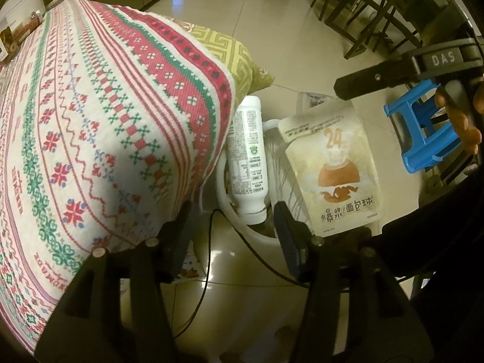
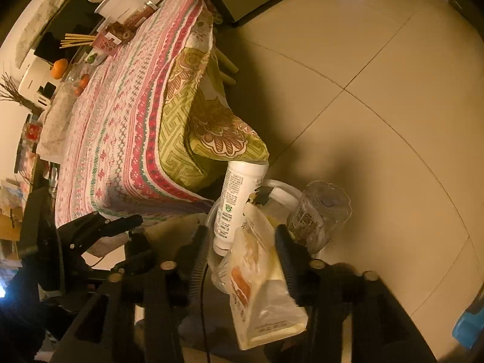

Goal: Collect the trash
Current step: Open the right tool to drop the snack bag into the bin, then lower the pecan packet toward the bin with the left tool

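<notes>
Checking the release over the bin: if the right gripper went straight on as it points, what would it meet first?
Most likely the snack bag between the right gripper's open jaws, with the white bottle just behind; depth is unclear.

Right gripper point(image 1: 393, 75) body label: "DAS"
Snack bag point(image 1: 332, 166) upper print: "24"
Snack bag lower print: "爆浆!面包球"
White bottle point(image 1: 246, 157) label: print too small to read

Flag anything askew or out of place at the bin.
The white bottle stands slanted, neck down, on the white bin rim, half out. The snack bag lies across the opening rather than inside.
</notes>
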Demonstrator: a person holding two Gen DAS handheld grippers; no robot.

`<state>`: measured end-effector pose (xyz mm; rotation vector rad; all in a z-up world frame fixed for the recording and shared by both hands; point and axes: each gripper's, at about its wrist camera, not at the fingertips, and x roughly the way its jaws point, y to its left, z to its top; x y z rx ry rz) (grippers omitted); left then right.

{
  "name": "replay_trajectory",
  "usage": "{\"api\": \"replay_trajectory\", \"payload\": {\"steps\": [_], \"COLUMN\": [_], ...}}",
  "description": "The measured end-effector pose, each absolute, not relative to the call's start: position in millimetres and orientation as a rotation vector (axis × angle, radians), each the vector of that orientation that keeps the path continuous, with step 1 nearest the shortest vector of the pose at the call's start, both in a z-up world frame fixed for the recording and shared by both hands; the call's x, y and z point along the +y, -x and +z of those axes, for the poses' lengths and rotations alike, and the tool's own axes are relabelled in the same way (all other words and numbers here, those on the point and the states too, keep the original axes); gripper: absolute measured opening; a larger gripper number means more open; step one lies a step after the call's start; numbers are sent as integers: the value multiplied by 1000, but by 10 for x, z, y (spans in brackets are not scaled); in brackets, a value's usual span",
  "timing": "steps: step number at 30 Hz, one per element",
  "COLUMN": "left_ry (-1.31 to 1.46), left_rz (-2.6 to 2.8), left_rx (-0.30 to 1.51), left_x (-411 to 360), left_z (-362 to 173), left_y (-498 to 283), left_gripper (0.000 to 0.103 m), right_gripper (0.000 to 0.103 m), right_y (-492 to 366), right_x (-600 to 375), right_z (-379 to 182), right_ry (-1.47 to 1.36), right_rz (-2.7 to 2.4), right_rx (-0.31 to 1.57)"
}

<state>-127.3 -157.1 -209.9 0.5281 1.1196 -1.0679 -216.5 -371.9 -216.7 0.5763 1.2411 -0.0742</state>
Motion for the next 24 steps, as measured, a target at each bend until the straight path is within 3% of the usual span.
{"api": "replay_trajectory", "payload": {"steps": [12, 16, 18, 24], "left_ry": [-541, -542, -551, -611], "left_rz": [-1054, -1019, -975, -812], "left_rx": [1140, 1170, 1184, 1218], "left_x": [-1469, -1259, -1093, -580], "left_z": [-2189, -2321, -2464, -3321], "left_y": [1410, 1449, 1481, 1700], "left_gripper": [60, 70, 75, 76], "right_gripper": [57, 63, 64, 65], "right_y": [2211, 2298, 2350, 2549], "right_x": [-3745, -3666, -3610, -3528], "right_z": [-2107, -2041, -2007, -1837], "right_ry": [-604, -610, -612, -608], "right_rz": [-89, -89, -79, -72], "right_rx": [1225, 1237, 1242, 1217]}}
